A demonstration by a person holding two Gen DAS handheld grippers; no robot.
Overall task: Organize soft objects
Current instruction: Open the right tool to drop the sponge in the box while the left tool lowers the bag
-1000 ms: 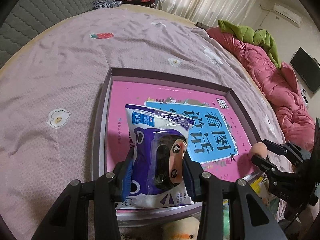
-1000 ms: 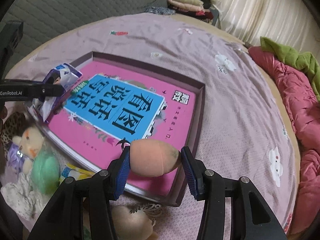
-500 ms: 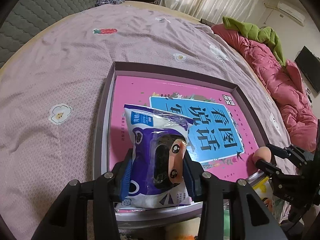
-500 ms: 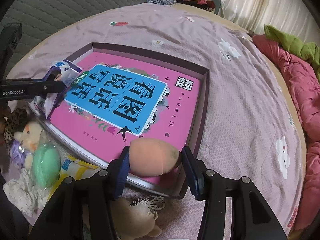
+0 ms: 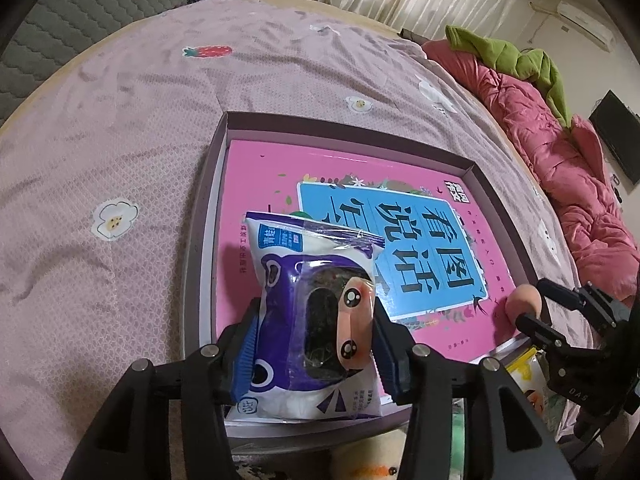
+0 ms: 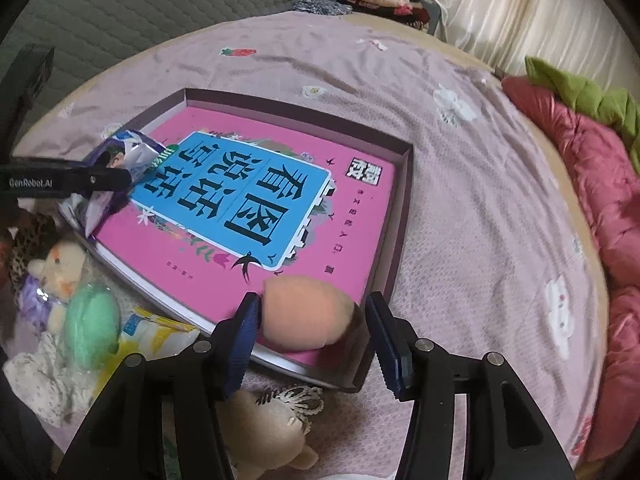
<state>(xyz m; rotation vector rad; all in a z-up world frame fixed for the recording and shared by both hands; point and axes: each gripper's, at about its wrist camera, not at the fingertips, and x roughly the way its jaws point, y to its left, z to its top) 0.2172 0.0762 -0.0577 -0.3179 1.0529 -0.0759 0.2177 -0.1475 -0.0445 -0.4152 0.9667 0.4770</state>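
A purple-and-white packet [image 5: 312, 280] with a small toy inside lies on the pink book [image 5: 260, 168] in the shallow grey tray [image 5: 348, 128]. My left gripper [image 5: 316, 344] straddles the packet; its jaws are opening and the pads sit at the packet's sides without squeezing. A peach sponge egg [image 6: 308, 316] rests blurred at the tray's near corner [image 6: 404, 216], between the fingers of my right gripper [image 6: 312, 328]. Those jaws are opening too, with a gap at the right pad. The packet [image 6: 132, 152] also shows in the right wrist view, and the sponge [image 5: 524, 300] in the left one.
Loose soft things lie on the pink bedsheet in front of the tray: a small teddy [image 6: 60, 264], a green item in a bag [image 6: 92, 320], a yellow packet [image 6: 160, 328] and a beige plush [image 6: 272, 420]. A red quilt [image 6: 600, 200] lines the right side.
Both pairs of jaws have widened. The sponge has come free of the right pad and settled on the tray's corner. The packet has puffed out and rests on the book.
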